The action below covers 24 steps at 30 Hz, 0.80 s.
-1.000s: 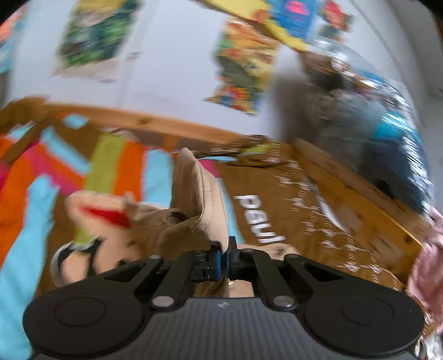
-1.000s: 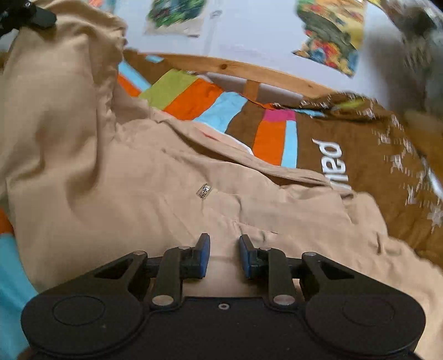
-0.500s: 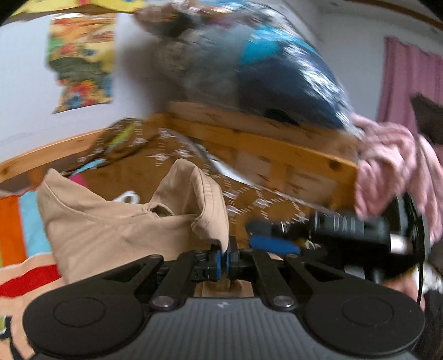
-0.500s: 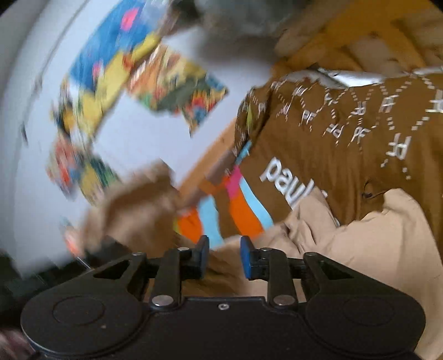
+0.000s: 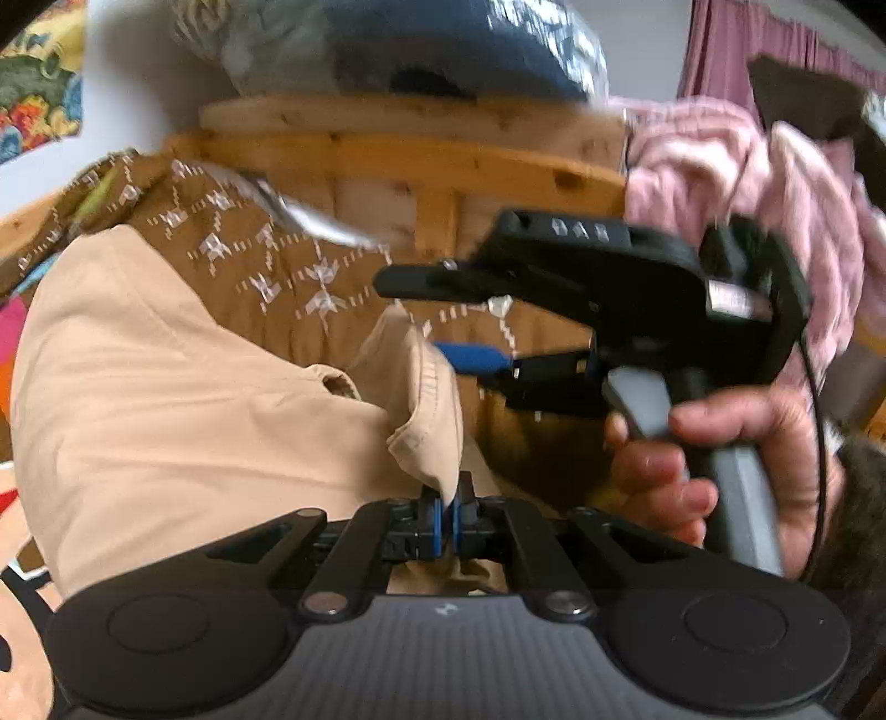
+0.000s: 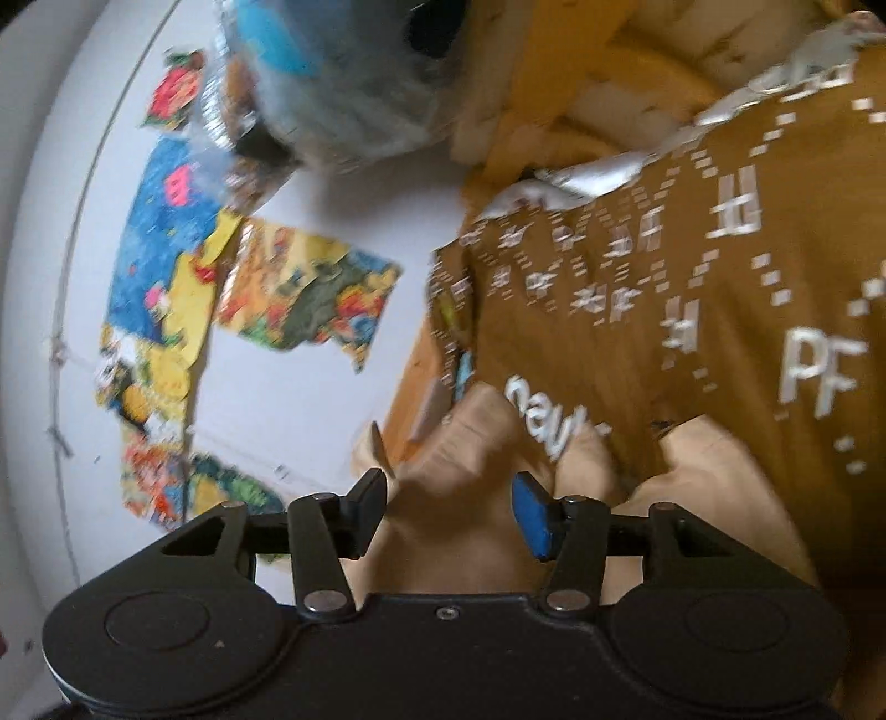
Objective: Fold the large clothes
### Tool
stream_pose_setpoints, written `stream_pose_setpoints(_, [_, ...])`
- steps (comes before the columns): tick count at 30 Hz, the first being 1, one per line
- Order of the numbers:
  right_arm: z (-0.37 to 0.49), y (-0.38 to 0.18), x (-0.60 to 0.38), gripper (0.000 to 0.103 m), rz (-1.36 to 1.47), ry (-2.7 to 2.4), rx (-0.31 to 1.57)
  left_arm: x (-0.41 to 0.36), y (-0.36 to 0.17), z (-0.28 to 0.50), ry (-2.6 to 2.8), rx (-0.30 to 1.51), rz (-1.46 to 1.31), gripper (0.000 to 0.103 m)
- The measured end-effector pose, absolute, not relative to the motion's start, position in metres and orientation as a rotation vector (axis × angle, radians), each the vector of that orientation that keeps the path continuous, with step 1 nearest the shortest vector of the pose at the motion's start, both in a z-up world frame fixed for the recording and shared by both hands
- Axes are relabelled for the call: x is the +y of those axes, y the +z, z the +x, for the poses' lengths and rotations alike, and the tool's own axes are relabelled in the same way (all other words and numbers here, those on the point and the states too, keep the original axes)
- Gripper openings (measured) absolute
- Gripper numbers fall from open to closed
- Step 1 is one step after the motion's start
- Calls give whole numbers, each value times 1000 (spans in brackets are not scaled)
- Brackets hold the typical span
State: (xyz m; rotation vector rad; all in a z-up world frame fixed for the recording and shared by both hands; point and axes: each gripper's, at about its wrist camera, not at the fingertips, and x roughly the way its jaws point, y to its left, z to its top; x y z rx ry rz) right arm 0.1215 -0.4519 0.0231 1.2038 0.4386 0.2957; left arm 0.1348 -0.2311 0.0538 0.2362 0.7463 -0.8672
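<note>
A large beige garment (image 5: 183,399) lies over a brown patterned bedcover (image 5: 277,277). My left gripper (image 5: 447,518) is shut on a stitched hem of the beige garment and holds it lifted. In the left wrist view my right gripper (image 5: 443,315) comes in from the right, held by a hand, its jaws wide apart beside the lifted fold. In the right wrist view my right gripper (image 6: 451,515) is open, with a blurred fold of the beige garment (image 6: 470,443) between its fingers; contact cannot be told.
A wooden bed frame (image 5: 421,149) runs behind the bedcover, with dark blue and grey bedding (image 5: 421,50) on top. A pink blanket (image 5: 747,183) hangs at the right. Colourful posters (image 6: 232,288) hang on the white wall. The brown bedcover (image 6: 692,310) fills the right wrist view.
My right gripper has opened from nearly closed to wide and moved up to the lifted fold. My left gripper has swung right, still holding the hem.
</note>
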Motion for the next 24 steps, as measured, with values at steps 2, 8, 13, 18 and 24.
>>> stream_pose_setpoints(2, [122,19,-456,53,1182,261,459,-237,40,138,-860,775,269,2])
stream_pose_setpoints(8, [131,12,-448,46,965,131,605,-232,6,149,-925,869,230,3])
stream_pose_setpoints(13, [132,5,-445,32,888,62,661,-231,1,143,-930,857,262,8])
stream_pose_setpoints(18, [133,3,-432,10,655,-5,703,-211,24,138,-1012,838,147,35])
stream_pose_setpoints(24, [133,0,-425,8,540,-25,718,-157,60,134,-1000,786,-60,54])
